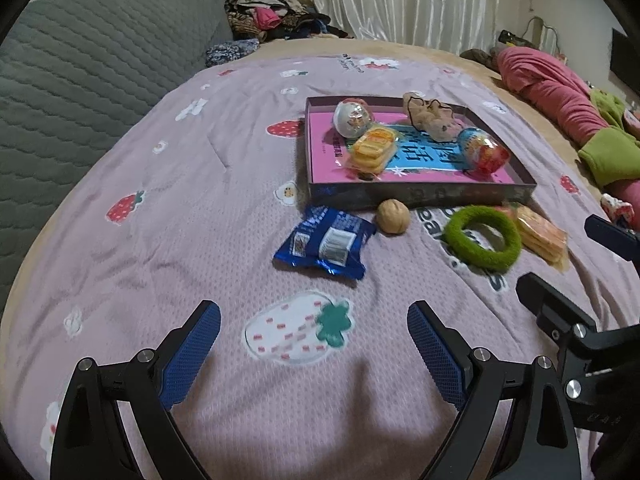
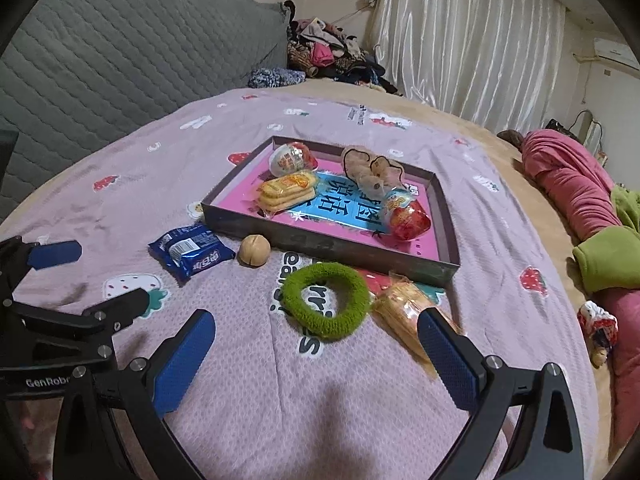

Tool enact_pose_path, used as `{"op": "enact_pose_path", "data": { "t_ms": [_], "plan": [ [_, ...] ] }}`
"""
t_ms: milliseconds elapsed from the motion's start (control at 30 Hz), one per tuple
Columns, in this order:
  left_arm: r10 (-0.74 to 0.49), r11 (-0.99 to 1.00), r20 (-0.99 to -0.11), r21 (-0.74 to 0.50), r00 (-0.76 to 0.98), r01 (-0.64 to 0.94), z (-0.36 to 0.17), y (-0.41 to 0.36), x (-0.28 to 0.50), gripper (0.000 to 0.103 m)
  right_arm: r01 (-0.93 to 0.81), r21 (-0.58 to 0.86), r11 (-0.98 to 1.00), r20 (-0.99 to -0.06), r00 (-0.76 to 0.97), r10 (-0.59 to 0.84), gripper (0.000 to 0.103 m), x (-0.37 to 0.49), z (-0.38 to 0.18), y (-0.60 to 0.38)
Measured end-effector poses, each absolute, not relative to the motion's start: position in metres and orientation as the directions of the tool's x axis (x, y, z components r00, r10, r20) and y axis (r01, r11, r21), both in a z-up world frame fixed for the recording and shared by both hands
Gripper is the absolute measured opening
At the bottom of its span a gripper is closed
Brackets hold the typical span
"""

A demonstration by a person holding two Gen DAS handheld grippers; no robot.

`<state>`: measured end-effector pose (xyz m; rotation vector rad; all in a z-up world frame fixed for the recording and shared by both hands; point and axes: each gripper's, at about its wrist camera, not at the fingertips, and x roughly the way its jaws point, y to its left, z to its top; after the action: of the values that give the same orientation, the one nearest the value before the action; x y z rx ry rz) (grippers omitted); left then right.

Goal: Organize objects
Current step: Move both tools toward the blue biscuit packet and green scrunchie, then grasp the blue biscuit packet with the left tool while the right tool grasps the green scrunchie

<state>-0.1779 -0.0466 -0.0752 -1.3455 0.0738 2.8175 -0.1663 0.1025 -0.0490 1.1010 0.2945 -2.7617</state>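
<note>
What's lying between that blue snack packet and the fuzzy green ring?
A walnut lies between the blue snack packet and the green hair ring, close to the tray's front wall; both views show it.

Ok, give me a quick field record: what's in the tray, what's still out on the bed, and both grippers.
tray: on bedspread, open top
in tray: two capsule toys, cracker pack, beige scrunchie
outside tray: blue snack packet, walnut, green hair tie, second cracker pack
left gripper: open, empty, facing blue snack packet
right gripper: open, empty, near green hair tie
</note>
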Motion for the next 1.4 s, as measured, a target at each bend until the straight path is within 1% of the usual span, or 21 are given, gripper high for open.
{"op": "enact_pose_path", "data": {
  "t_ms": [100, 433, 700, 900, 933, 1000, 1033, 1067, 1200, 1300, 1333, 1367, 1400],
  "plan": [
    [-0.020, -0.998, -0.785, 0.052, -0.619, -0.032, -0.082, -0.048, -0.192, 0.095, 0.219, -0.147, -0.965, -0.700, -0.712, -0.055, 0.102, -0.175, -0.053, 0.101],
    [-0.012, -0.998, -0.796, 0.051, -0.605, -0.047, -0.095, -0.047, -0.223, 0.095, 0.244, -0.199, -0.949, -0.741, -0.671, -0.017, 0.102, -0.202, -0.075, 0.095],
    [-0.009, -0.995, -0.812, 0.063, -0.583, -0.073, -0.109, -0.042, -0.245, 0.095, 0.290, -0.299, -0.909, -0.770, -0.636, 0.051, 0.101, -0.219, -0.094, 0.078],
    [0.002, -0.995, -0.818, 0.055, -0.575, -0.082, -0.117, -0.040, -0.261, 0.095, 0.282, -0.278, -0.918, -0.803, -0.592, 0.061, 0.098, -0.237, -0.107, 0.077],
    [0.001, -0.995, -0.820, 0.055, -0.572, -0.081, -0.119, -0.041, -0.264, 0.095, 0.279, -0.270, -0.921, -0.807, -0.588, 0.058, 0.096, -0.238, -0.108, 0.077],
    [-0.003, -0.994, -0.822, 0.065, -0.569, -0.088, -0.124, -0.041, -0.270, 0.095, 0.278, -0.247, -0.928, -0.816, -0.576, 0.045, 0.087, -0.243, -0.110, 0.078],
    [-0.006, -0.993, -0.824, 0.070, -0.567, -0.092, -0.126, -0.041, -0.272, 0.095, 0.273, -0.249, -0.929, -0.819, -0.571, 0.052, 0.080, -0.245, -0.111, 0.078],
    [-0.006, -0.993, -0.825, 0.074, -0.565, -0.097, -0.128, -0.041, -0.274, 0.095, 0.269, -0.254, -0.929, -0.819, -0.570, 0.059, 0.076, -0.246, -0.112, 0.077],
    [0.021, -0.992, -0.832, 0.051, -0.555, -0.114, -0.137, -0.042, -0.279, 0.095, 0.274, -0.271, -0.923, -0.826, -0.558, 0.076, 0.072, -0.252, -0.117, 0.075],
    [0.030, -0.991, -0.826, 0.049, -0.563, -0.124, -0.137, -0.041, -0.279, 0.095, 0.292, -0.311, -0.905, -0.814, -0.573, 0.095, 0.061, -0.252, -0.116, 0.068],
    [0.036, -0.991, -0.825, 0.044, -0.565, -0.128, -0.136, -0.041, -0.279, 0.094, 0.301, -0.328, -0.895, -0.809, -0.579, 0.102, 0.057, -0.252, -0.116, 0.065],
    [0.044, -0.990, -0.825, 0.040, -0.563, -0.136, -0.137, -0.040, -0.279, 0.090, 0.311, -0.350, -0.884, -0.806, -0.581, 0.114, 0.053, -0.250, -0.117, 0.061],
    [0.050, -0.990, -0.826, 0.035, -0.562, -0.139, -0.137, -0.039, -0.280, 0.082, 0.321, -0.364, -0.874, -0.804, -0.583, 0.121, 0.051, -0.250, -0.118, 0.058]
  ]
}}
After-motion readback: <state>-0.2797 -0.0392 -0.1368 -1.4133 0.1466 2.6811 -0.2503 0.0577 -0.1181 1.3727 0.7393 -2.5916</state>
